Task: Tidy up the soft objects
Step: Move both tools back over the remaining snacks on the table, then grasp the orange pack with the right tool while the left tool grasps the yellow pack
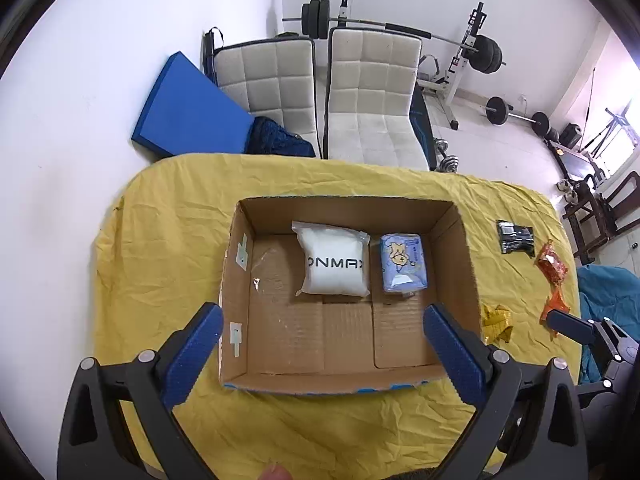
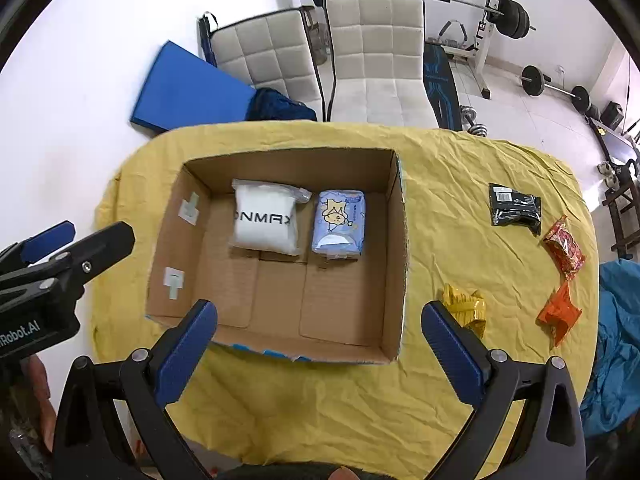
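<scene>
An open cardboard box (image 2: pixel 394 248) sits on a table draped in wrinkled yellow cloth (image 2: pixel 460 160), the fixed point for everything else here. Inside the box, against its far wall, a white soft pack (image 2: pixel 266 218) printed with dark letters lies just beside a pale blue tissue pack (image 2: pixel 339 222) bearing a cartoon figure, the white one on the left; the rest of the box floor is bare cardboard. Outside the box, to its right on the cloth, four more items wait: a crumpled yellow packet (image 2: pixel 466 308) near the box's right wall, a black pouch (image 2: pixel 514 206) farther right and toward the back, a red-orange snack packet (image 2: pixel 564 248) beyond it, and an orange wrapper (image 2: pixel 560 312) near the table's right edge. The left gripper (image 1: pixel 320 336) hangs over the box's near edge with its blue-padded fingers spread wide, holding nothing. The right gripper (image 2: pixel 318 334) hovers above the box's near right corner, its fingers likewise wide apart and empty. Behind the box, beyond the table, stand two white quilted chairs (image 2: pixel 374 52), with a blue mat (image 2: pixel 188 88) leaning against the wall to their left and a barbell rack (image 2: pixel 492 4) at the back.
</scene>
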`<action>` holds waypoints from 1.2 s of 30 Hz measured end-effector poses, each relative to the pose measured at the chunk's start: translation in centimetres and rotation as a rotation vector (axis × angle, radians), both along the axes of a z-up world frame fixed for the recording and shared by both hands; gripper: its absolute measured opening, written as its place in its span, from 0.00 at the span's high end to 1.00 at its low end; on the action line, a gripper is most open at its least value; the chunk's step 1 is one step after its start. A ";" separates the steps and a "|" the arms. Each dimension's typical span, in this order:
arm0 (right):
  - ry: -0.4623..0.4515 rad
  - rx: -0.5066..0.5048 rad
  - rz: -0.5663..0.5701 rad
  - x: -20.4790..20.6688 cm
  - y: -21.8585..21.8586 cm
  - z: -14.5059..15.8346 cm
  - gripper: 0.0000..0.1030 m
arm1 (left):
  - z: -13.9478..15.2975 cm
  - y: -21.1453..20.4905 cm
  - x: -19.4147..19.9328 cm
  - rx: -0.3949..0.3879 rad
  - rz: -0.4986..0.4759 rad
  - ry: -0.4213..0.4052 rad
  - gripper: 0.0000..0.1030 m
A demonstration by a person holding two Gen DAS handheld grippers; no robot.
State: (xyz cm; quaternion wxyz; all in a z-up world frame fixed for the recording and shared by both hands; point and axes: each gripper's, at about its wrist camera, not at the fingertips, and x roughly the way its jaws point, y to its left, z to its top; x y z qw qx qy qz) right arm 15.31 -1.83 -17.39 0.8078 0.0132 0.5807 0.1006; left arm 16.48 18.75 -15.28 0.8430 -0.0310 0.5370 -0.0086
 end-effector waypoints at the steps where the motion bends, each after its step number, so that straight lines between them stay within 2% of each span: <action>1: -0.004 0.005 -0.002 -0.3 -0.2 0.4 0.00 | 0.3 0.0 -0.2 -0.006 -0.003 -0.005 0.00; 5: -0.016 0.028 -0.013 -0.8 -1.2 1.5 0.00 | 1.3 -0.6 -0.7 -0.027 -0.006 -0.021 0.00; 10: 0.004 0.075 -0.074 -0.7 -5.3 1.9 0.00 | 1.8 -2.8 -0.5 -0.053 -0.022 -0.023 0.00; 14: 0.009 0.066 -0.177 -0.6 -11.6 2.0 0.00 | 1.5 -6.8 0.4 -0.064 -0.077 0.000 0.00; 19: 0.037 -0.026 -0.320 0.0 -22.2 0.8 0.00 | -0.6 -14.9 2.1 -0.103 -0.176 0.092 0.00; 21: 0.058 -0.055 -0.369 0.3 -26.5 -0.3 0.00 | -2.3 -18.2 2.8 -0.120 -0.207 0.140 0.00; 24: 0.121 -0.104 -0.413 1.3 -32.8 -3.4 0.00 | -5.6 -23.5 3.9 -0.094 -0.260 0.229 0.00; 26: 0.168 -0.095 -0.459 1.8 -36.3 -5.6 0.00 | -8.3 -26.4 4.5 -0.064 -0.278 0.294 0.00; 29: 0.244 -0.044 -0.514 2.8 -41.0 -9.9 0.00 | -12.7 -29.3 5.6 -0.062 -0.271 0.397 0.00; 33: 0.318 -0.003 -0.554 3.8 -43.9 -15.1 0.00 | -17.4 -31.6 6.6 -0.050 -0.255 0.474 0.01; 34: 0.332 -0.035 -0.559 4.0 -43.8 -16.5 0.00 | -18.5 -31.9 6.9 -0.042 -0.253 0.493 0.07; 35: 0.355 -0.024 -0.568 4.2 -44.0 -17.7 0.00 | -19.4 -32.2 7.1 -0.041 -0.253 0.513 0.12; 36: 0.373 -0.002 -0.576 4.4 -43.8 -19.1 0.00 | -20.3 -32.4 7.4 -0.032 -0.247 0.529 0.12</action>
